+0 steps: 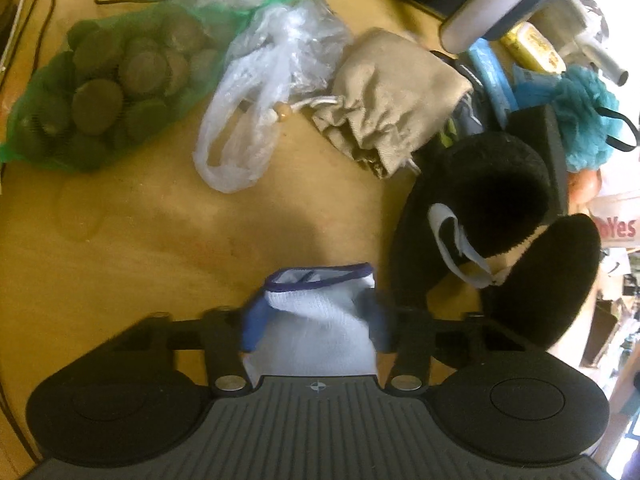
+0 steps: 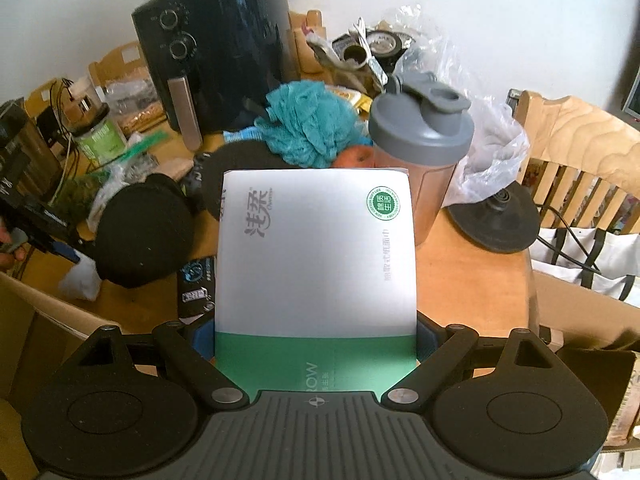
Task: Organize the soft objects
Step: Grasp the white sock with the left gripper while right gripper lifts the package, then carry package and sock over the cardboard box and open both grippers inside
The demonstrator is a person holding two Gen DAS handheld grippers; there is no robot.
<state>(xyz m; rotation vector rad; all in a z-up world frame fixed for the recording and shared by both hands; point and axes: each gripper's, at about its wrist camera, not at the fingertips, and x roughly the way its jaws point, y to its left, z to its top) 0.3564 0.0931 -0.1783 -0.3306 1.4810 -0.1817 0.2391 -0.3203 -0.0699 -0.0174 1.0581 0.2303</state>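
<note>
nearest us, our left gripper [image 1: 314, 326] is clamped on a white sock with a blue cuff [image 1: 320, 320], its blue fingers [image 1: 254, 326] pressing both sides, low over the wooden table [image 1: 160, 240]. just right of it lies a black neck pillow [image 1: 500, 240]; farther off sit a beige drawstring pouch [image 1: 396, 96] and a green net bag [image 1: 108, 88]. our right gripper [image 2: 316, 332] holds a white and green tissue pack [image 2: 316, 256] in wide-set jaws, raised above the table. beyond it stand a shaker bottle [image 2: 420, 136] and a teal bath pouf [image 2: 308, 120].
</note>
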